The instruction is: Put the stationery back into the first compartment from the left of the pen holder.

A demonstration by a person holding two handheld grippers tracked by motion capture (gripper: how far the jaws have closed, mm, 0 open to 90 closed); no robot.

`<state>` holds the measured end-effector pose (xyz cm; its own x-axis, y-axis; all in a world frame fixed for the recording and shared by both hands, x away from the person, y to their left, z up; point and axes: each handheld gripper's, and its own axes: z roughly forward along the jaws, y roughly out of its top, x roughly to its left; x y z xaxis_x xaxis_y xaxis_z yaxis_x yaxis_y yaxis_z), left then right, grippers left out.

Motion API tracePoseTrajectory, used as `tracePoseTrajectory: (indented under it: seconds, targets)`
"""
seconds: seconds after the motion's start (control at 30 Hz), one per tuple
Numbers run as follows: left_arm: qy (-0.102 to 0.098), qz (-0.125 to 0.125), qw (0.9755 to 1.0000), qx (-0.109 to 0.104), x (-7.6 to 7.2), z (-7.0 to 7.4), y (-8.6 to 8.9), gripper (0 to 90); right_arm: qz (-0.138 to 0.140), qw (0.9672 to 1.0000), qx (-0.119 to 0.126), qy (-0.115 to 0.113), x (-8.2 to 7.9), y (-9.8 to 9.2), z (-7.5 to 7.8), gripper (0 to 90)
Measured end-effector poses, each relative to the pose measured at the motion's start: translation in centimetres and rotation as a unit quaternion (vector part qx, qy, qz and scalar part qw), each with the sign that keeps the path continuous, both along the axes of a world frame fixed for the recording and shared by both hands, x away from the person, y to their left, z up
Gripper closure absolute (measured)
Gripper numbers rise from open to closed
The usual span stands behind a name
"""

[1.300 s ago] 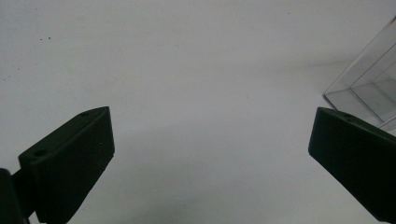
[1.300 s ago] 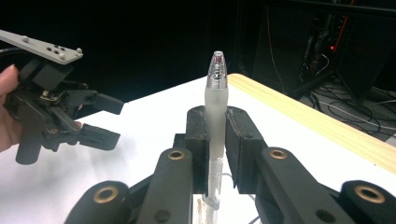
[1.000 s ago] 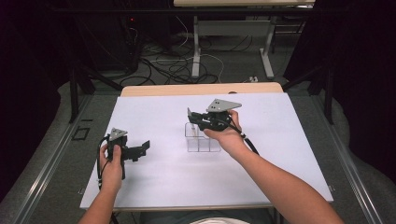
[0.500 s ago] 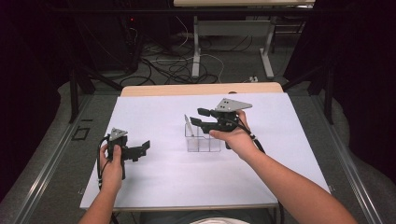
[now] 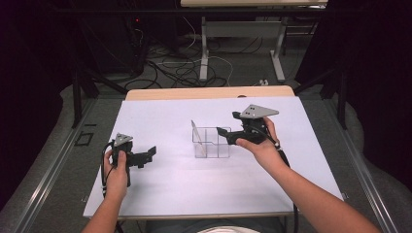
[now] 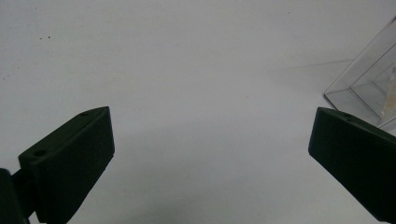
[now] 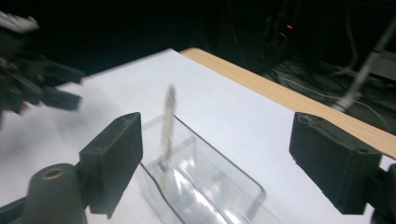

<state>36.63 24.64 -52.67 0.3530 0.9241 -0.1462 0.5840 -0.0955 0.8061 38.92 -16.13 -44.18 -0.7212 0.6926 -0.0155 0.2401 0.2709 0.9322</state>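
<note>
A clear plastic box [image 5: 214, 143] with compartments stands near the middle of the white table [image 5: 194, 194]. A thin pale stick [image 5: 195, 137] leans upright in its left compartment. My right gripper [image 5: 224, 135] hovers just right of the box, open, nothing between its jaws. In the right gripper view the box [image 7: 205, 186] and the stick [image 7: 167, 121] sit between and below the wide-spread jaws of that gripper [image 7: 217, 140]. My left gripper [image 5: 148, 156] rests low at the left, open and empty. The left gripper view looks past its own gripper [image 6: 210, 126] to a corner of the box [image 6: 369, 88].
A wooden table edge [image 5: 209, 92] runs along the back of the white sheet. Beyond it the floor holds cables [image 5: 180, 68] and metal table legs [image 5: 204, 48]. The other hand's gripper [image 7: 37, 86] appears far left in the right gripper view.
The right gripper has drawn back to the right, from over the box to beside it. The stick stays standing in the box. The left gripper has barely moved.
</note>
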Motion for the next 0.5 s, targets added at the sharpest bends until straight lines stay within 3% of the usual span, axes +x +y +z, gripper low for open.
tracePoseTrajectory:
  seconds: [0.1, 0.2, 0.4, 0.5]
  targets:
    - [0.000, 0.001, 1.0000, -0.001, 0.0, 0.0, 0.0, 0.4, -0.018, 0.9998, 0.002, 0.001, -0.6, -1.1, -0.7, 14.3]
    - [0.001, 0.003, 1.0000, -0.001, 0.0, 0.0, 0.0, 0.4, -0.036, 0.9993, -0.004, 0.007, -1.0, -2.3, -1.6, 0.0]
    - [0.000, 0.003, 1.0000, -0.002, 0.1, -0.1, 0.0, 0.4, -0.082, 0.9962, -0.011, 0.028, -1.4, -5.0, -3.6, 0.0]
    - [0.003, 0.002, 1.0000, 0.002, 0.1, -0.1, 0.1, 0.4, -0.102, 0.9934, -0.016, 0.050, -1.6, -6.2, -4.5, 0.0]
